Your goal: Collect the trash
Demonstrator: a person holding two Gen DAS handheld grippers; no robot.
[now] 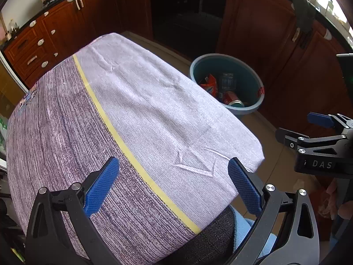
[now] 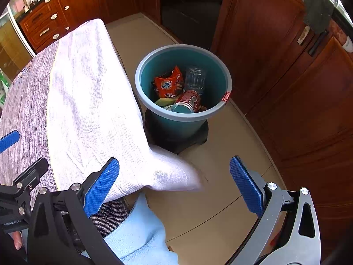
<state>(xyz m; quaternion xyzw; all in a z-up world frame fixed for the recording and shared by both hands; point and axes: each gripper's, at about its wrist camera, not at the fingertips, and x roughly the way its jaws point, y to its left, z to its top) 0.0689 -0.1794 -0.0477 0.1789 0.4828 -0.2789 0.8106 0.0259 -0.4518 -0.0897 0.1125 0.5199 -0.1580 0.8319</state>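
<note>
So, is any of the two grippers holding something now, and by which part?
Nothing is held. The left gripper and the right gripper both have their jaws wide apart with nothing between them. The trash already lies in the bin.

The table (image 1: 136,110) lies ahead of the left jaws and left of the right jaws. The bin (image 2: 183,84) stands on the floor (image 2: 209,187) ahead of the right jaws, holding a can (image 2: 187,102), packet (image 2: 168,85) and bottle (image 2: 195,77).
</note>
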